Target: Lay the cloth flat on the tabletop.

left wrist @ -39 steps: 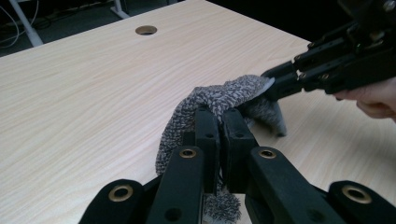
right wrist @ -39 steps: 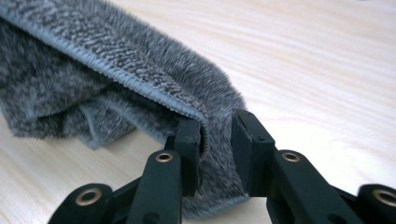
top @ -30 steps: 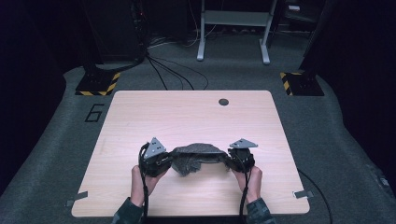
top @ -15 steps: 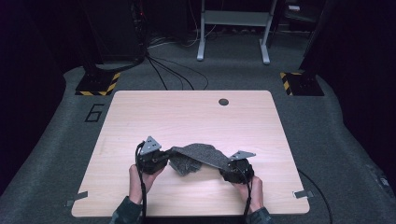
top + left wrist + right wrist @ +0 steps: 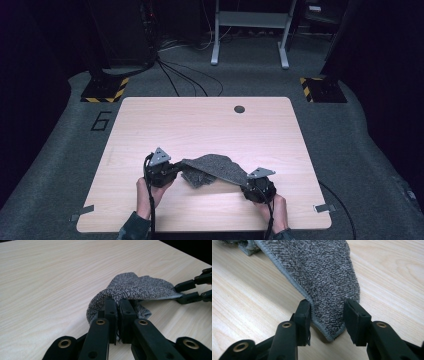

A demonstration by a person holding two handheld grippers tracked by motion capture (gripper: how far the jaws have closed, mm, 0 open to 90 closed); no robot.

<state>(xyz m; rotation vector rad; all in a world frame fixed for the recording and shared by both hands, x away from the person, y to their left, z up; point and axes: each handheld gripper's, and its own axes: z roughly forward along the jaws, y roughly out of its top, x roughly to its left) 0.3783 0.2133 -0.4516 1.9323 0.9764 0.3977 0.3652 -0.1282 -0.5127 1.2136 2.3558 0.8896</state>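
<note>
A grey speckled cloth (image 5: 215, 167) lies partly bunched on the light wooden table (image 5: 200, 120), stretched between my two grippers. My left gripper (image 5: 179, 170) is shut on the cloth's bunched left end (image 5: 140, 287), its jaws pressed together over a fold (image 5: 118, 306). My right gripper (image 5: 245, 182) is at the cloth's right corner (image 5: 329, 272). Its jaws (image 5: 327, 312) stand apart on either side of the hemmed corner and have just been closing, with the corner lying loose between them. In the left gripper view the right gripper (image 5: 183, 292) shows with the cloth's edge between its jaws.
A round hole (image 5: 239, 109) sits near the table's far edge. Tape strips mark the front corners (image 5: 80, 216) (image 5: 325, 207). Beyond the table are cables, a metal stand (image 5: 250, 30) and yellow-black striped blocks (image 5: 105, 90) on the grey floor.
Both grippers have sunk toward the tabletop. The right one has come nearer the front edge, so the cloth now lies lower and drawn out between them.
</note>
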